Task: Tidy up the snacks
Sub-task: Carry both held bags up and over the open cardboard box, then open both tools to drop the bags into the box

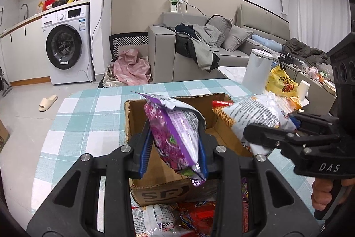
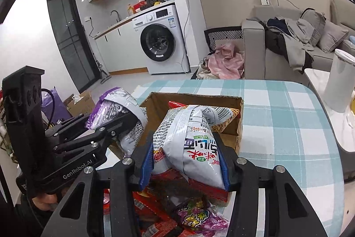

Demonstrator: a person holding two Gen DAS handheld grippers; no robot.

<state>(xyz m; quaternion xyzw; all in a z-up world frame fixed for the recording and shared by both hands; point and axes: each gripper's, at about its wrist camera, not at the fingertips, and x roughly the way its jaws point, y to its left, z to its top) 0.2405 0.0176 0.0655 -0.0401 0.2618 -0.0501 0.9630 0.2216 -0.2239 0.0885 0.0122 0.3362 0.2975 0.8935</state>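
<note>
My left gripper (image 1: 175,152) is shut on a purple snack bag (image 1: 175,137) and holds it above the open cardboard box (image 1: 133,117). The bag also shows in the right wrist view (image 2: 119,108). My right gripper (image 2: 186,161) is shut on a white snack bag with Korean print (image 2: 195,139), held over the box's near edge (image 2: 238,132). That white bag shows in the left wrist view (image 1: 255,117). A red-and-orange snack pack (image 2: 224,123) lies inside the box.
Several loose snack packs (image 2: 195,217) lie on the checked tablecloth (image 2: 277,117) below the grippers. A white canister (image 1: 257,70) and a yellow bag (image 1: 280,81) stand on the side table at right. A sofa and washing machine are behind.
</note>
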